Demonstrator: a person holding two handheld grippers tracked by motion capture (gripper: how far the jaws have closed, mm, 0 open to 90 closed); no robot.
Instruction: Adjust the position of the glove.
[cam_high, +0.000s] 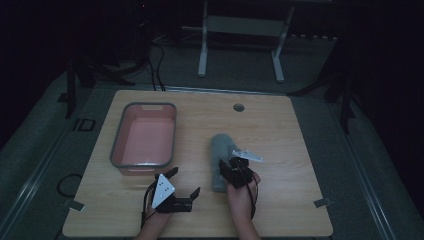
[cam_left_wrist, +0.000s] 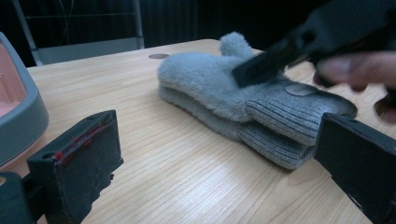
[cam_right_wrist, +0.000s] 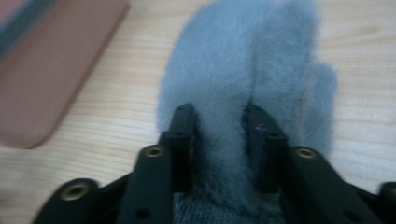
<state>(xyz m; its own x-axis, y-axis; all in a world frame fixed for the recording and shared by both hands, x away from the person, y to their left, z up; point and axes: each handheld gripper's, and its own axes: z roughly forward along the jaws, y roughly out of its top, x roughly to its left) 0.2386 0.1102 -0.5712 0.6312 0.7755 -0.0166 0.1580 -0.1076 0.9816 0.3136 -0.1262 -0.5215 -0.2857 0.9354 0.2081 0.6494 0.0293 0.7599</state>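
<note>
With your right gripper (cam_right_wrist: 219, 135) pinching the grey mittens (cam_high: 221, 155) right of the tray (cam_high: 144, 137), lift level while your left gripper (cam_high: 184, 182) gapes empty.

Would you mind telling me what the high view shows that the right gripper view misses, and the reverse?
High view alone: the whole table, its hole, the left gripper standing open near the bin, both hands, and the white frame behind. Right gripper view alone: a close look at its jaws pinching a fold of the fuzzy mittens. Both: the grey mittens, the right gripper, the pink bin and the wood tabletop.
</note>
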